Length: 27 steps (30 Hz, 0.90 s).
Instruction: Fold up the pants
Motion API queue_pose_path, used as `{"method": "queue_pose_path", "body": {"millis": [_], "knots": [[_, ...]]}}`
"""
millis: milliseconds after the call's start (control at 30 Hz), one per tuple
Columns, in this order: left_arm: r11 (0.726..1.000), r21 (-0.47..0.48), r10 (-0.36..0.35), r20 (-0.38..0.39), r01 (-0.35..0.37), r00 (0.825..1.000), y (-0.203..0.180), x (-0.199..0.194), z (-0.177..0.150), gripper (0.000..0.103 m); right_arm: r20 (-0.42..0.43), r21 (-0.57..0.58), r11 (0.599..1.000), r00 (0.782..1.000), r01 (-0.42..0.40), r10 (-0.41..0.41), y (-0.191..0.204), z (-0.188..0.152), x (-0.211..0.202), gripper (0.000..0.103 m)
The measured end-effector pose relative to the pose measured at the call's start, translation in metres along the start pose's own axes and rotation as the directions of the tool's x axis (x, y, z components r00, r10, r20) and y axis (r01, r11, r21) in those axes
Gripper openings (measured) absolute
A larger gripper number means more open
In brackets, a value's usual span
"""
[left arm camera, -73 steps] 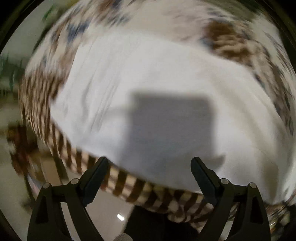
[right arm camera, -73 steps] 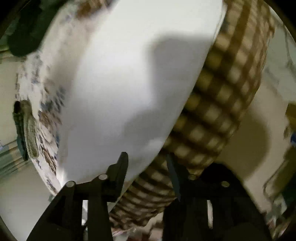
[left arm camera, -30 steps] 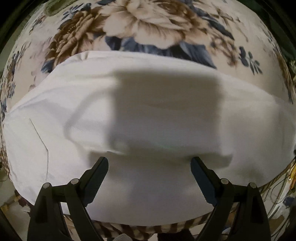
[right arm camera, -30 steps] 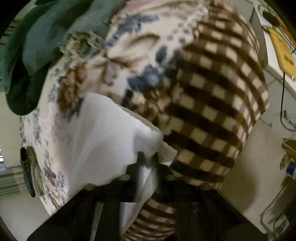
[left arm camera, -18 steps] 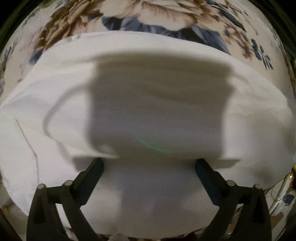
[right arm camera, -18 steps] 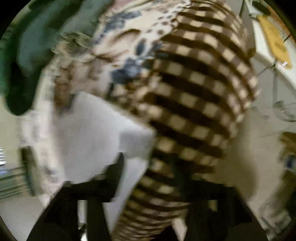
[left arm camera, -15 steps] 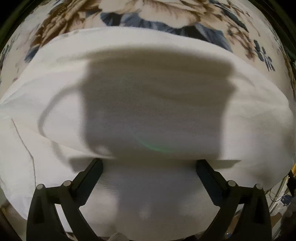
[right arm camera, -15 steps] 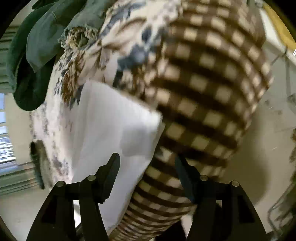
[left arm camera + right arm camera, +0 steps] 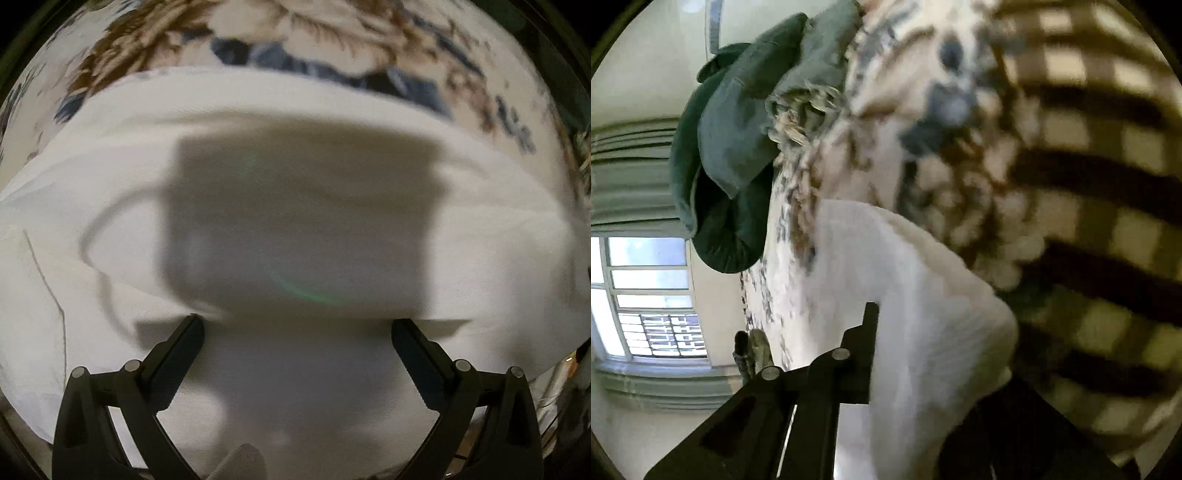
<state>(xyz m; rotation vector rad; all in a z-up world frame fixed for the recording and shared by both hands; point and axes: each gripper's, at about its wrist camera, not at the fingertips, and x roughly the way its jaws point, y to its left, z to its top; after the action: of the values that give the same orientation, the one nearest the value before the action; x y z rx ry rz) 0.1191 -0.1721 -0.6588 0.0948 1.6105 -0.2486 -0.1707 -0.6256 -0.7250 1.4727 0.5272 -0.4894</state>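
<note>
Floral bedding [image 9: 332, 33] filled the background of the left wrist view, and the white pants [image 9: 295, 177] lay across it as a wide folded band, with one layer's edge running just in front of the gripper tips. In the right wrist view a brown checked blanket [image 9: 1108, 184] covered the right side, next to the floral cloth [image 9: 886, 122], and a corner of the white pants [image 9: 923, 314] came toward the camera. Dark green clothing [image 9: 738, 140] was heaped at the far end of the bed, and a window [image 9: 642, 295] showed at the left. The left gripper [image 9: 297, 328] was spread wide over the pants, holding nothing. Of the right gripper [image 9: 923, 343] only one finger [image 9: 864, 350] was clear; the white fabric lay against it, but I could not tell whether it was pinched.
</note>
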Motion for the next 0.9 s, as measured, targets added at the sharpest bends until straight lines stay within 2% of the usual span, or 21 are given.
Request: {"method": "queue_pose_path", "body": {"millis": [100,200,267,367,433,500,533,600,700,767,800,833,900], "knots": [[0.996,-0.063,-0.056,0.024,0.057,0.998,0.016,-0.021,-0.012,0.103,0.022,-0.074,0.997,0.999,-0.025,0.027,0.039,0.000,-0.023,0.006],[0.981,-0.119,-0.148,0.056,0.154,0.987,0.043,-0.048,-0.029,0.103,0.018,-0.220,0.975,1.000,-0.015,0.019,0.100,-0.025,-0.043,0.006],[0.971,-0.138,-0.185,0.083,0.195,0.979,0.065,-0.066,-0.041,0.103,0.006,-0.296,0.955,1.000,-0.024,0.027,0.135,-0.046,-0.049,0.006],[0.964,-0.164,-0.187,0.136,0.209,0.973,0.107,-0.098,-0.064,0.103,-0.012,-0.403,0.914,0.999,-0.036,0.034,0.185,-0.095,-0.059,0.006],[0.961,-0.189,-0.173,0.162,0.203,0.971,0.133,-0.124,-0.049,0.103,-0.036,-0.450,0.891,0.998,-0.053,0.042,0.219,-0.131,-0.053,0.006],[0.955,-0.220,-0.156,0.192,0.198,0.969,0.166,-0.136,-0.054,0.103,-0.068,-0.494,0.867,0.997,-0.062,0.032,0.244,-0.172,-0.042,0.006],[0.954,-0.234,-0.142,0.206,0.189,0.968,0.175,-0.137,-0.046,0.103,-0.094,-0.515,0.855,0.995,-0.067,0.021,0.255,-0.201,-0.034,0.006],[0.951,-0.262,-0.106,0.233,0.167,0.967,0.198,-0.141,-0.041,0.103,-0.143,-0.542,0.837,0.990,-0.071,-0.009,0.266,-0.247,-0.018,0.006],[0.935,-0.321,-0.073,0.243,0.151,0.967,0.244,-0.144,-0.062,0.103,-0.220,-0.592,0.803,0.972,-0.068,-0.080,0.267,-0.322,0.022,0.006],[0.920,-0.365,-0.060,0.240,0.147,0.969,0.267,-0.138,-0.075,0.103,-0.250,-0.638,0.769,0.955,-0.039,-0.159,0.256,-0.370,0.055,0.006],[0.910,-0.389,-0.051,0.239,0.143,0.970,0.281,-0.135,-0.084,0.103,-0.252,-0.672,0.741,0.946,-0.019,-0.204,0.250,-0.392,0.068,0.006],[0.903,-0.408,-0.041,0.234,0.137,0.971,0.291,-0.133,-0.093,0.103,-0.240,-0.720,0.694,0.933,0.016,-0.270,0.241,-0.420,0.085,0.006],[0.876,-0.463,-0.026,0.225,0.131,0.974,0.316,-0.126,-0.112,0.103,-0.209,-0.778,0.623,0.904,0.078,-0.374,0.226,-0.453,0.112,0.007]]}}
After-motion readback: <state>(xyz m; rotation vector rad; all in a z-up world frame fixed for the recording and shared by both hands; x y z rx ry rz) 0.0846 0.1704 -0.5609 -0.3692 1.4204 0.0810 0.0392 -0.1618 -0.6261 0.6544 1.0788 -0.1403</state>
